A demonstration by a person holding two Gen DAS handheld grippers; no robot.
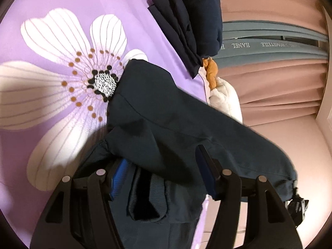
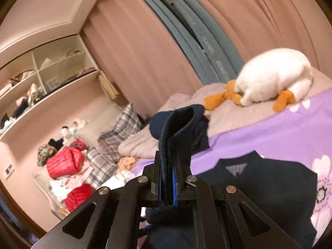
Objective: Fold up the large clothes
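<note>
A dark navy jacket (image 1: 166, 128) lies crumpled on the purple flowered bedsheet (image 1: 51, 112). My left gripper (image 1: 161, 174) straddles a thick bunch of it near the ribbed hem (image 1: 145, 195), and the cloth fills the gap between the blue pads. My right gripper (image 2: 168, 157) is shut on the jacket's zipper edge (image 2: 176, 124), which stands up in a folded strip above the fingers. It holds that edge raised over the rest of the jacket (image 2: 269, 191), which is spread on the bedsheet (image 2: 269, 132) below.
A folded navy garment (image 1: 193, 25) (image 2: 199, 128) sits farther up the bed beside a white duck plush (image 2: 274, 76) (image 1: 226, 97). Pink curtains (image 2: 145, 51) hang behind. Left of the bed are shelves (image 2: 41, 78), plaid bedding and red puffer jackets (image 2: 62, 161).
</note>
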